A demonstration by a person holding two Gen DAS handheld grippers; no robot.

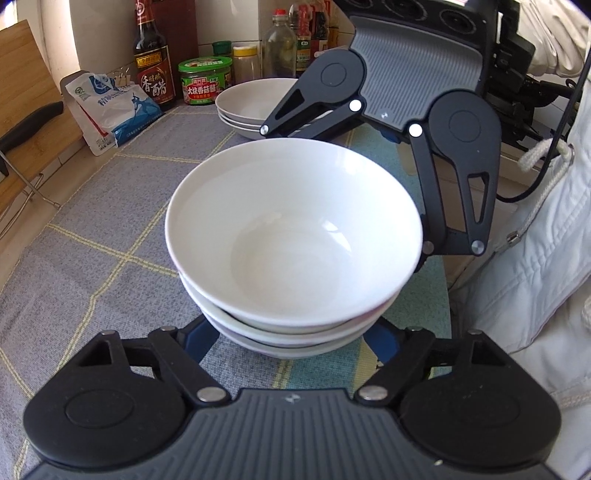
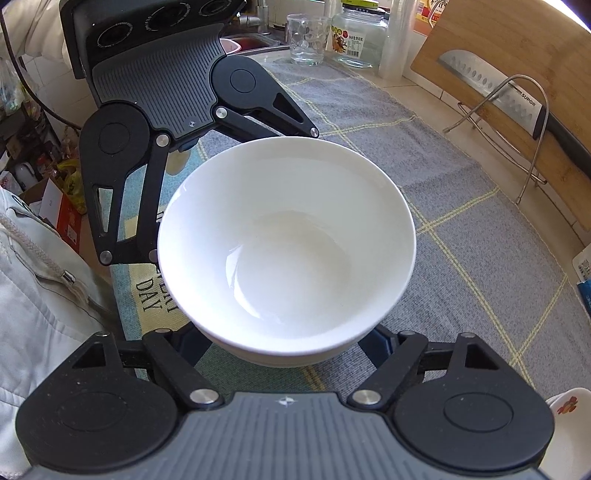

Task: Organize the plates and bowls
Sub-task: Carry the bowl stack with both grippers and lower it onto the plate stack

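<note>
A stack of three white bowls (image 1: 293, 236) stands on the grey checked cloth; it also shows in the right wrist view (image 2: 286, 240). My left gripper (image 1: 293, 343) straddles the bottom of the stack from one side, jaws spread wide, fingertips hidden under the bowls. My right gripper (image 2: 291, 350) straddles it from the opposite side, jaws equally wide; it also shows across the stack in the left wrist view (image 1: 347, 192). Whether the fingers press the bowls cannot be seen. Two stacked white plates (image 1: 251, 107) sit behind the stack.
Sauce bottles (image 1: 153, 55), a green-lidded jar (image 1: 205, 81) and a salt bag (image 1: 110, 107) line the wall. A cutting board with a knife on a wire rack (image 2: 517, 110), a glass (image 2: 306, 37) and a jar (image 2: 360, 33) stand at the far side. A flowered dish (image 2: 569, 406) is at the right edge.
</note>
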